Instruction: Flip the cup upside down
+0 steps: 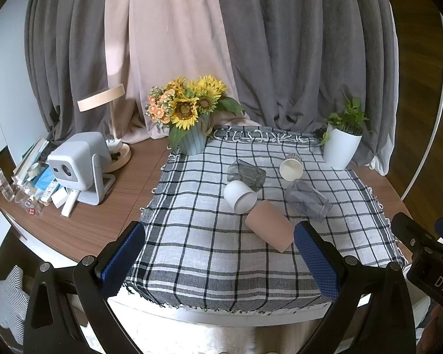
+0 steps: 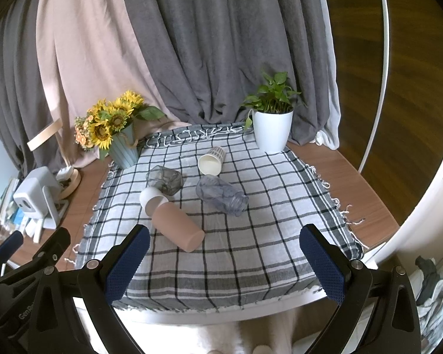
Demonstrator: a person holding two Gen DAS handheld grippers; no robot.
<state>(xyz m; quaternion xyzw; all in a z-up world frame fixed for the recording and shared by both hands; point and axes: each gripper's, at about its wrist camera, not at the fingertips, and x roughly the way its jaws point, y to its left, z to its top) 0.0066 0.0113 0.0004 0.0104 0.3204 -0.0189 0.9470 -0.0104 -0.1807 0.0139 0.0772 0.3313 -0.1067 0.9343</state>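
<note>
On the checked cloth (image 2: 251,236) lie five cups, all tipped on their sides. The pink cup (image 2: 178,226) is nearest, and its far end touches the white cup (image 2: 152,199). Behind them lie a dark see-through cup (image 2: 164,180), a clear cup (image 2: 221,194) and a paper cup (image 2: 212,160).

The left gripper (image 1: 220,261) and the right gripper (image 2: 226,261) both hang over the near edge of the cloth. Their jaws are wide open and hold nothing.

The pink cup looks light, hard and smooth, so it may roll or slip. I would pinch it across its round middle, then turn it so the mouth faces down. The paper cup looks soft and could squash.
</note>
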